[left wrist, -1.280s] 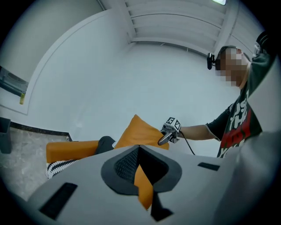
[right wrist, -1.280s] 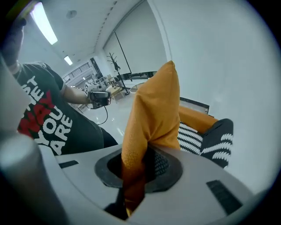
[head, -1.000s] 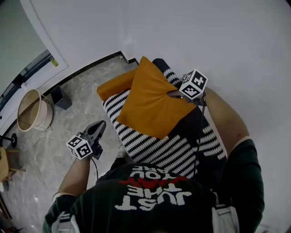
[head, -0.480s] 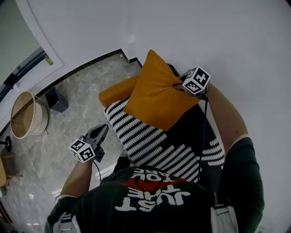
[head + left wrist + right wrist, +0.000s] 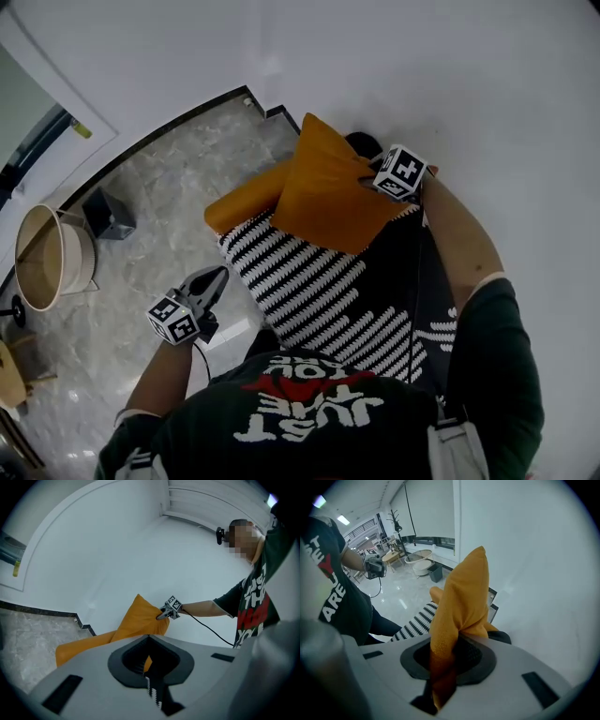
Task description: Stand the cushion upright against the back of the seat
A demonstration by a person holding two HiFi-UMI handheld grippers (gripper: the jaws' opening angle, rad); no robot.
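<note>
Orange cushion (image 5: pixel 323 197) held on edge at the far end of the striped seat (image 5: pixel 319 291), next to the white wall (image 5: pixel 422 75).
Right gripper (image 5: pixel 367 180): fingers pinching the cushion's right corner. Left gripper (image 5: pixel 214 279): fingers pressed together, empty, over the marble floor (image 5: pixel 159 206) left of the seat. A second orange cushion (image 5: pixel 244 195) lies at the seat's far left. A round tub (image 5: pixel 52 258) and a dark box (image 5: pixel 108 216) stand farther left.

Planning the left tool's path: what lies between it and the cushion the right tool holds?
Head view: between the left tool and the cushion lie a sliver of floor, then the striped seat cover.
</note>
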